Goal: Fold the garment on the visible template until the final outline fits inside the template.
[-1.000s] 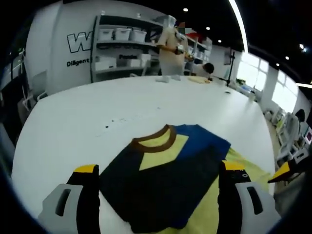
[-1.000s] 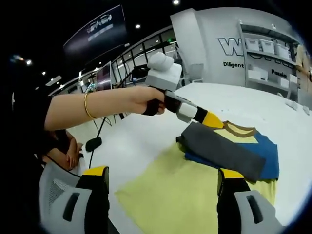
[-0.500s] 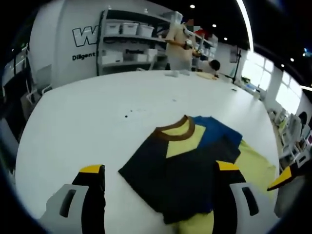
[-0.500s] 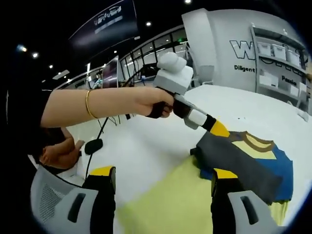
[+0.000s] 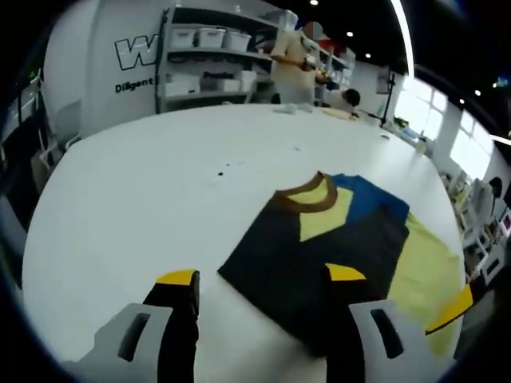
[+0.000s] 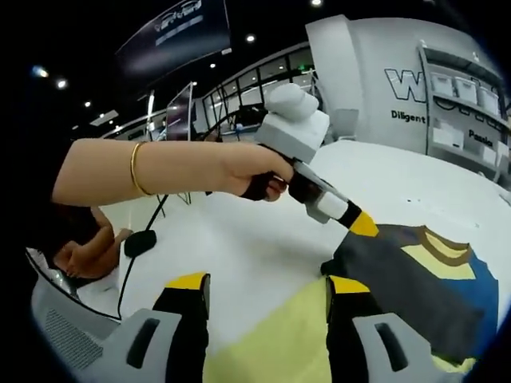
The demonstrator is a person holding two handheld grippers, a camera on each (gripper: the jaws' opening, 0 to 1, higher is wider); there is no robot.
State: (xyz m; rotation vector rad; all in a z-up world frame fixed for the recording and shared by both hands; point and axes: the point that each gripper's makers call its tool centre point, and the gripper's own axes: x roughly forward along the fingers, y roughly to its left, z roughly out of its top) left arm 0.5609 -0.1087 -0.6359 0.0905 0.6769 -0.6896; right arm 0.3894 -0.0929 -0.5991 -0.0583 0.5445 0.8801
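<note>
We see the garment [image 5: 319, 255], a dark shirt with a brown collar, a yellow chest panel and a blue part, lying folded into a compact block on the white table [image 5: 144, 183]. It lies partly on the pale yellow template [image 5: 427, 267] and partly off it. In the left gripper view the template shows beyond the shirt's right side, while the shirt's left edge rests on bare table; in the right gripper view the garment [image 6: 415, 287] overlaps the template [image 6: 271, 339] along its far side.

We judge the folding largely done, since the sleeves and sides appear turned in. What appears left is to bring the outline wholly within the template, as part of the block overhangs it.

The left gripper [image 5: 259, 279] hovers near the shirt's near corner, jaws parted and holding nothing. From the other side we see the left gripper [image 6: 363, 225], gripped by a hand [image 6: 251, 171], its tip at the dark edge; contact is uncertain. The right gripper [image 6: 267, 286] is likewise parted and empty, above the template's near edge.

Behind stand shelves [image 5: 215, 56] and a person [image 5: 294, 68].
</note>
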